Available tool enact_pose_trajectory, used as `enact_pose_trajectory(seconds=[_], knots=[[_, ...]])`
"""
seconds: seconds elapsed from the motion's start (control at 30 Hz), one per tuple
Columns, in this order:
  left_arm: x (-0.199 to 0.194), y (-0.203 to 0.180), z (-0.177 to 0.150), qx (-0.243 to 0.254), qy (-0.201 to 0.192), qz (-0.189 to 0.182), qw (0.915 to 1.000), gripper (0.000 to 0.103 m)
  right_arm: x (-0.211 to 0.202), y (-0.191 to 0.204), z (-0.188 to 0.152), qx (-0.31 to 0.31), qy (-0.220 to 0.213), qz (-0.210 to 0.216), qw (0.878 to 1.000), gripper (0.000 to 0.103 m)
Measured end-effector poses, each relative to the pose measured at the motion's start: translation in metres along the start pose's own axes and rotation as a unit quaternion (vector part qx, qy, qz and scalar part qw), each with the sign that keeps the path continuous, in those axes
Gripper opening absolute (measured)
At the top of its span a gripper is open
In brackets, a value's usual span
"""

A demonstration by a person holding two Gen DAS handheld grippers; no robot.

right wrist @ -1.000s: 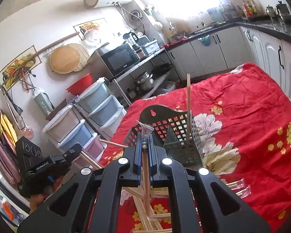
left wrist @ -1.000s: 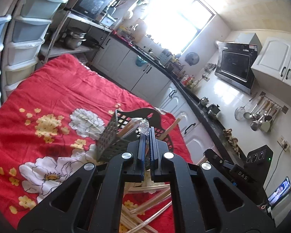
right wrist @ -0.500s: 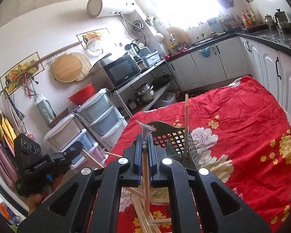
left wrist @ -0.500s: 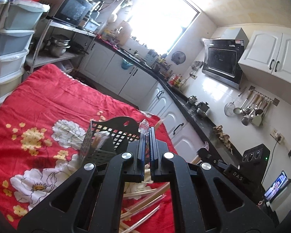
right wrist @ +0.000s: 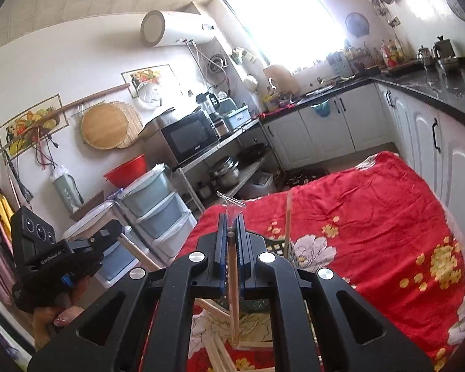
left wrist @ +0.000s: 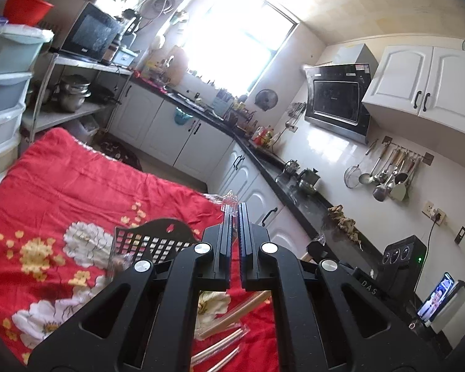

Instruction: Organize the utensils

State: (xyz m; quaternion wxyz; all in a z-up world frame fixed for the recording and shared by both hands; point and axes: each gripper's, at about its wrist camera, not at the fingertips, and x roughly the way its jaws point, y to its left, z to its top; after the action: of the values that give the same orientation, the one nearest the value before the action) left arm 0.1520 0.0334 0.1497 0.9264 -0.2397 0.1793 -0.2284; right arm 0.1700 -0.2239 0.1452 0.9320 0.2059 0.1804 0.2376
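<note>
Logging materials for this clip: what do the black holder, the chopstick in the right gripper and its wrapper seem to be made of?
Black holder: likely moulded plastic, matte, with a square-grid wall and a cut-out hanger tab.
Chopstick in the right gripper: pale tan, matte, probably wood or bamboo.
Wrapper: thin clear plastic film, glossy and crinkled, see-through above the tip.

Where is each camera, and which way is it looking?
Left wrist: sits on the left gripper, looking over the red cloth toward the window and counter; shows its shut jaws pinching a clear wrapper.
Right wrist: sits on the right gripper, looking toward the shelves and microwave; shows its jaws shut on a chopstick, plus the left hand.
Both see the cloth, black basket and window.
</note>
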Motion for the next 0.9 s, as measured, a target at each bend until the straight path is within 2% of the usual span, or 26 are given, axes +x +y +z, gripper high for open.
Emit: enact_pose_trajectory(seconds=[0.2,0.9], knots=[[0.005,-0.008,0.011,0.007,-0.006,-0.008,0.9999,0.001,-0.001,0.006,0.011,-0.015,-0.012,-0.005,1.0,0.006],[0.012,-0.043,0.052,0.057,-0.053,-0.016,0.9969,0.001,-0.01,0.026,0.065,-0.063,-0.106,-0.007,0.992,0.006]])
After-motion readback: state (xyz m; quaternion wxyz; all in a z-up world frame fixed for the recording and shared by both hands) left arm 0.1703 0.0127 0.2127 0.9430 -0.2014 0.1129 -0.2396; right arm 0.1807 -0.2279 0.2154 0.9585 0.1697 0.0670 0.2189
